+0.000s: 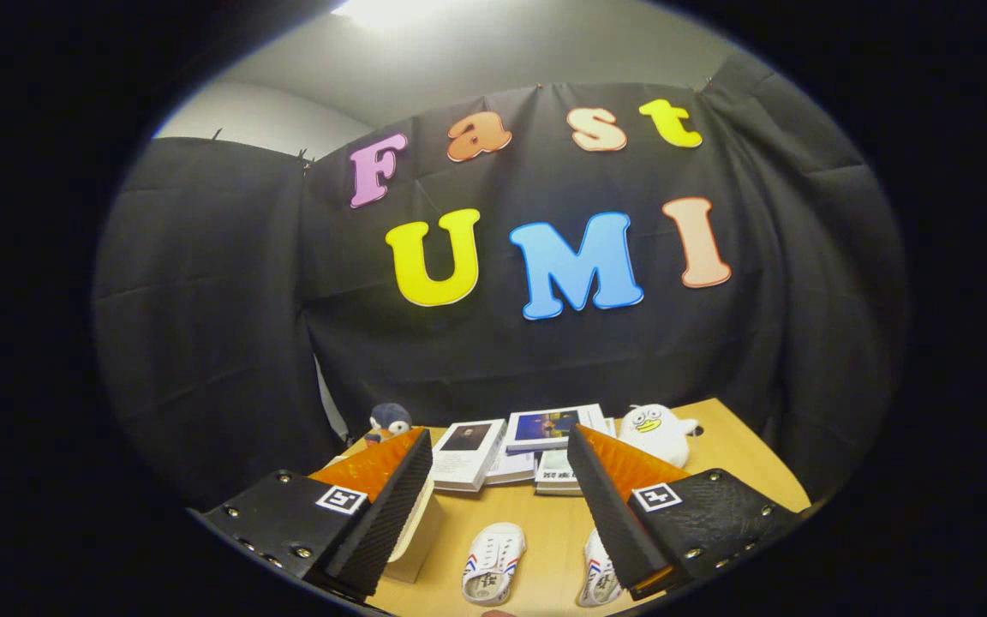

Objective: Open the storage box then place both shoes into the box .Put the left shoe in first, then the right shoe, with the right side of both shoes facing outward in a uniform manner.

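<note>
Shoes (493, 561) lie between the spread, empty fingers of the gripper (500, 480). They look light and soft-walled, so pinching the heel collar seems safest.

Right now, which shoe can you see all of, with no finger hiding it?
The white shoe lying on the table between the open gripper fingers. The other shoe is partly hidden behind the right finger.

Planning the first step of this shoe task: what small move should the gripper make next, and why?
Probably swing toward the storage box beside one finger and lower to its lid. The gripper hangs open above the table, jaws apart and holding nothing; both shoes lie on the table, and the box must be opened first.
</note>
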The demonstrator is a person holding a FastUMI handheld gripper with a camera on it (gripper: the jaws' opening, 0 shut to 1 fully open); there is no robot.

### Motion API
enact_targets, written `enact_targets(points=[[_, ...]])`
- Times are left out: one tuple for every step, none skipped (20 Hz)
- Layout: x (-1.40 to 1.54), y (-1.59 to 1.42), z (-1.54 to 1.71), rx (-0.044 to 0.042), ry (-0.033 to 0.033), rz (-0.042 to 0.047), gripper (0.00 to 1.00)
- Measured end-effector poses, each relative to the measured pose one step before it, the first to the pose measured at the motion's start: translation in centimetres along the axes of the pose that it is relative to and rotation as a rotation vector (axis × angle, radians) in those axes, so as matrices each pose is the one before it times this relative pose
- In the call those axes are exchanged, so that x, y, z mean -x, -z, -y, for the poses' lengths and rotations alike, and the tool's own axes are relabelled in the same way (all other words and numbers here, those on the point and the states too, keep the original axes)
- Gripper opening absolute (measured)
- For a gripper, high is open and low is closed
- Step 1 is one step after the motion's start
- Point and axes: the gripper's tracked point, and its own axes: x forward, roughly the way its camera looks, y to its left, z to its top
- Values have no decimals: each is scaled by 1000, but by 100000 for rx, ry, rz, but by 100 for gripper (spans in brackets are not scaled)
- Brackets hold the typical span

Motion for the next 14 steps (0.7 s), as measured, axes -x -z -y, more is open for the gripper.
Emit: enact_targets(points=[[-642,1248,-394,-2919,-2779,-3608,97],[-867,813,-191,-2604,-2103,-3411,97],[-894,869,-195,-2412,-1938,-3410,97],[-958,829,-231,-2407,-2155,-3382,96],[-869,992,-391,-2434,-2783,-3226,96],[-963,879,-344,-2079,-2854,-3369,96],[-935,1044,-260,-1476,-2667,-3644,96],[-949,978,-304,-1558,-2903,-3946,96],[-883,1134,-98,-1428,-2721,-3942,96],[-983,1093,-231,-1893,-3049,-4189,96],[-889,1058,-316,-1898,-3350,-3961,96],[-976,952,-14,-1770,-2582,-3543,96],[-1159,896,189,-967,-1300,-2620,96],[-1018,559,364,-1110,-939,-1931,96]])
